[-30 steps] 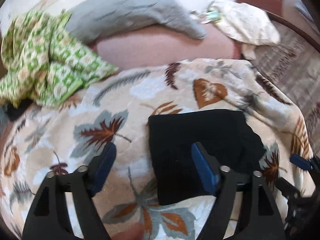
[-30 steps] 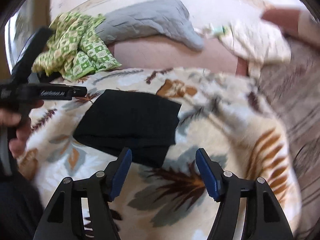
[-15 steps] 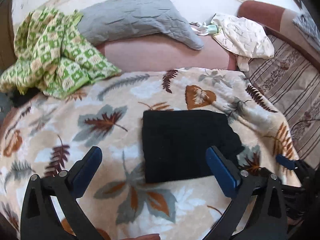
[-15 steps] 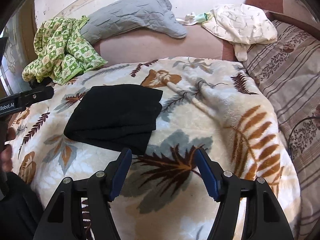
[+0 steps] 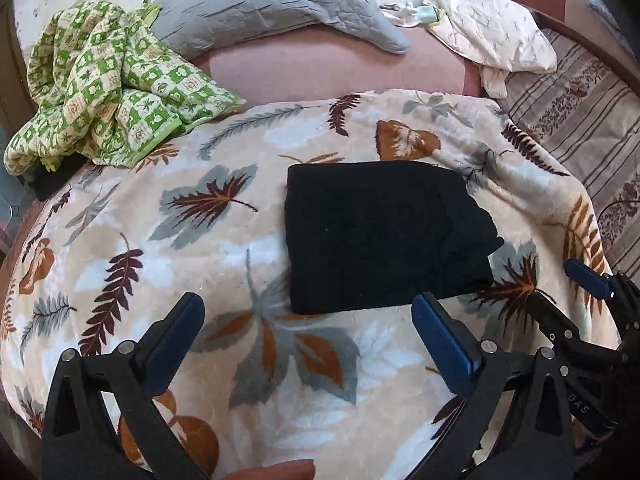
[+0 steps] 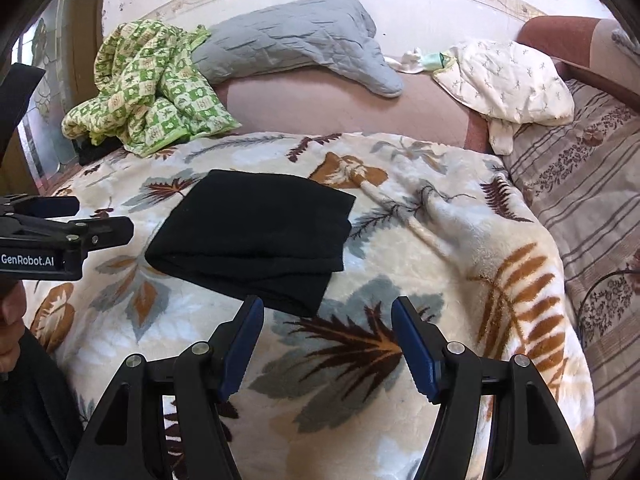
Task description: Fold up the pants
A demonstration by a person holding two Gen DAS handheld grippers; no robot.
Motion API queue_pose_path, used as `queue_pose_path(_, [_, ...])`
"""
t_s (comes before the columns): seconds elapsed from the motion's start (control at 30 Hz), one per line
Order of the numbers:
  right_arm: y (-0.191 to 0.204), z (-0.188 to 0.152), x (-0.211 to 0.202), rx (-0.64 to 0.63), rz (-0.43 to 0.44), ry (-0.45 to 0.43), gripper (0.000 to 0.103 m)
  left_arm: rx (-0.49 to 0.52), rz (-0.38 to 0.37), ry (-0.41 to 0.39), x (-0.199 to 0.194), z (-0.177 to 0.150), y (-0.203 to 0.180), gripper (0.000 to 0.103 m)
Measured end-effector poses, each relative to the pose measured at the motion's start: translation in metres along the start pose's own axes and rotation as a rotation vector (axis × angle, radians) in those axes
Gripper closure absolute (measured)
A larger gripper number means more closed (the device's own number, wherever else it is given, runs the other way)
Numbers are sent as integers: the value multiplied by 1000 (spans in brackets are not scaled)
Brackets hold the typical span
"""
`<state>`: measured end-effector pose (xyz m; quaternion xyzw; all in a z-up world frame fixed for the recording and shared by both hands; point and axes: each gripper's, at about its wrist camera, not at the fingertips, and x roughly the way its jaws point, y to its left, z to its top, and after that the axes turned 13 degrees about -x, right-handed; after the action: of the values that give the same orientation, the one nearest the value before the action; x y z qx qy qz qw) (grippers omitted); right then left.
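Observation:
The black pants (image 5: pixel 384 236) lie folded into a compact rectangle on the leaf-patterned blanket (image 5: pixel 200 216); they also show in the right wrist view (image 6: pixel 256 236). My left gripper (image 5: pixel 308 320) is open and empty, held just short of the pants' near edge. My right gripper (image 6: pixel 326 324) is open and empty, near the pants' near right corner, apart from them. The right gripper's body shows at the right edge of the left wrist view (image 5: pixel 592 284), and the left gripper's body shows at the left of the right wrist view (image 6: pixel 64 232).
A green checkered cloth (image 5: pixel 104 92) is bunched at the far left. A grey pillow (image 5: pixel 272 12) and a cream patterned pillow (image 5: pixel 492 32) lie at the back. A striped floral sheet (image 6: pixel 592 184) covers the right side. The blanket (image 6: pixel 460 240) has a raised fold beside the pants.
Both grippers have pulled back from the folded pants. The left gripper's jaws have opened wider. The pants have stayed in place.

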<state>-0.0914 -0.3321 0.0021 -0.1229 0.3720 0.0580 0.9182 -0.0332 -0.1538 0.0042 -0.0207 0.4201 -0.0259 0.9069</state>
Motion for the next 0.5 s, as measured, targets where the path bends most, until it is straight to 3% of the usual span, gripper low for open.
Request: queue_pose_path(0.5, [10, 4, 6, -48, -78, -3, 35, 6, -31, 50, 17, -1, 0, 0])
